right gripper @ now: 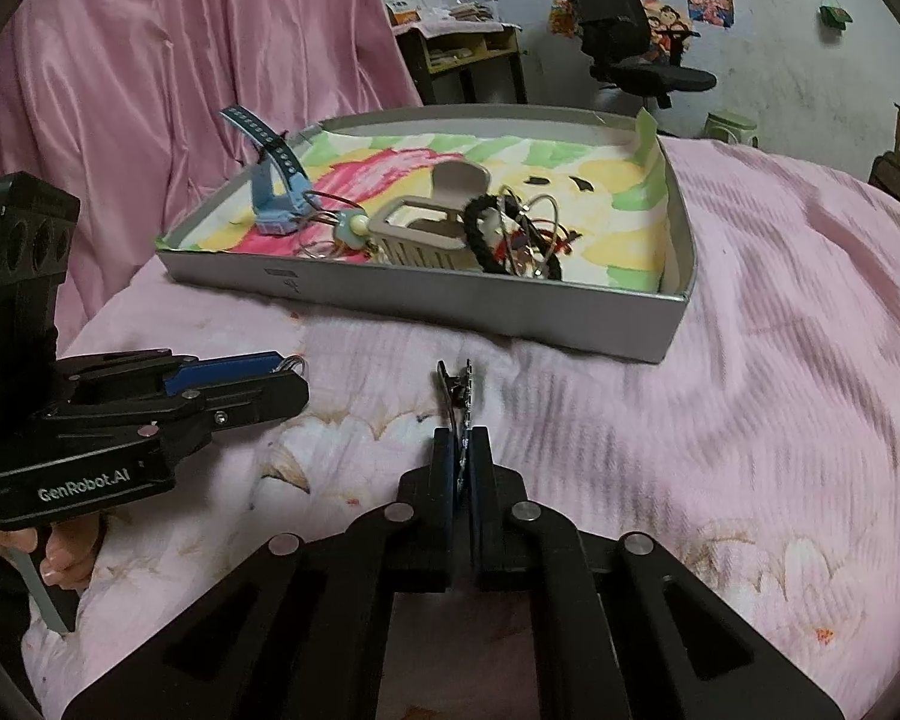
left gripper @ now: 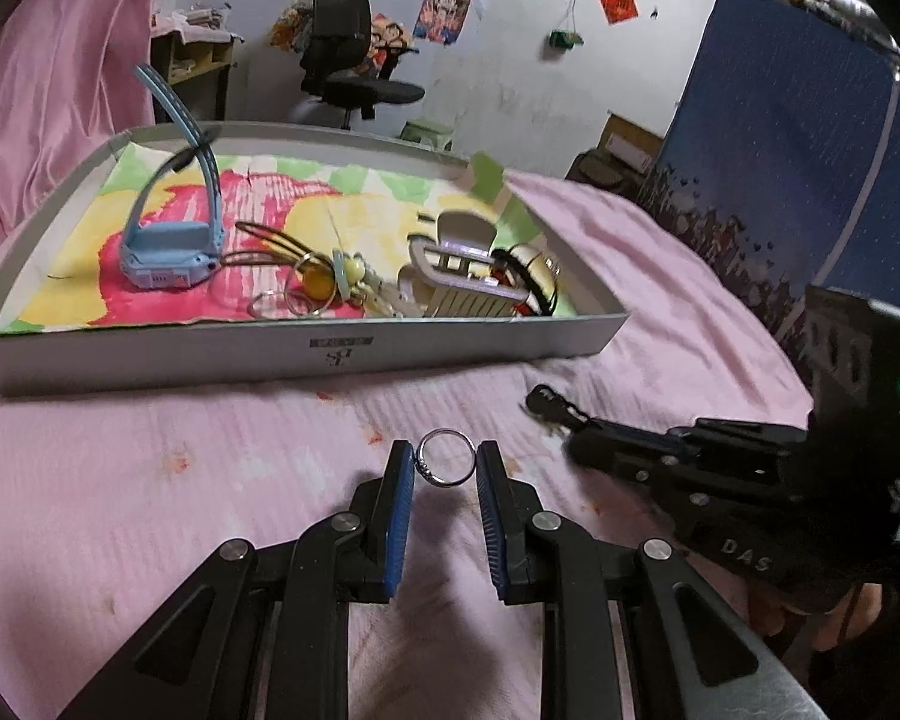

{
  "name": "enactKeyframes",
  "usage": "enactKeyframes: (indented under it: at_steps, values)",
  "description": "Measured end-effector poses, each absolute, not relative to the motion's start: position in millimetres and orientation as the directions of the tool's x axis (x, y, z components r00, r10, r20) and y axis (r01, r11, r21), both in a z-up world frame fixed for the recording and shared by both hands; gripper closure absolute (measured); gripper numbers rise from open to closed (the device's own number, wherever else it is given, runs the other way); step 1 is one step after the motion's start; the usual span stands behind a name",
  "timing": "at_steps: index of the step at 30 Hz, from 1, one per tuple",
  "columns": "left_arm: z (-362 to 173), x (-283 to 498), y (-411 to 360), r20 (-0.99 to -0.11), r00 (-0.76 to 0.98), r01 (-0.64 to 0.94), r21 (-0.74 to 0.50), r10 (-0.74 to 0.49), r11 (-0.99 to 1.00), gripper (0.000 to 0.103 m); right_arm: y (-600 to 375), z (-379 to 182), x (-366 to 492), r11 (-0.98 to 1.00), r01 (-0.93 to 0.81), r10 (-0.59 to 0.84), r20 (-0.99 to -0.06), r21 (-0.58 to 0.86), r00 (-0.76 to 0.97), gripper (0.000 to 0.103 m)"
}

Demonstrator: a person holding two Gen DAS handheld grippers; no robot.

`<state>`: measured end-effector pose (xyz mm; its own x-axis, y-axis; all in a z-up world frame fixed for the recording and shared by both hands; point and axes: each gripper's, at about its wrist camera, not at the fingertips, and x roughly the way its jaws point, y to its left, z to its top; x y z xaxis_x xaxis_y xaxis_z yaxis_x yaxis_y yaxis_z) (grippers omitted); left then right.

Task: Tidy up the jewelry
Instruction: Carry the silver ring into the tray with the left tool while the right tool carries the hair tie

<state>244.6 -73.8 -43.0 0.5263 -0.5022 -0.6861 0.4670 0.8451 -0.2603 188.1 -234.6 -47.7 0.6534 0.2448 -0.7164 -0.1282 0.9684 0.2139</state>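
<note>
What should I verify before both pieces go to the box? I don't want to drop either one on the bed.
1. Left hand-held gripper holds the silver ring between its pads: ok.
2. Right hand-held gripper is shut on the dark hair clip, which sticks out past the tips: ok.
3. Grip on the ring is firm: cannot tell; only its edges touch the pads.
4. Grey box is open: ok.
5. Free space on the box's lining near the blue watch: ok.
6. The two grippers are apart: ok.
</note>
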Motion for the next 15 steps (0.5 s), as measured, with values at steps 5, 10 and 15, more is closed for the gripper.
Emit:
enactKeyframes:
  at_steps: [5,10,15]
  values:
    - [-36,237,-72,-0.660,0.559,0.467,-0.250,-0.502,0.848,0.083,-232,-44,186,0.966,-0.144,0.254,-0.701,0.214,0.666,0.099]
    - [-25,233,-70,-0.628,0.583,0.473,-0.253,-0.515,0.844,0.083,-233,-36,182,0.960,-0.158,0.275,-0.658,0.233,0.701,0.099]
    - [-15,235,-64,-0.596,0.606,0.461,-0.276,-0.526,0.843,0.083,-229,-26,179,0.956,-0.178,0.286,-0.602,0.234,0.746,0.099]
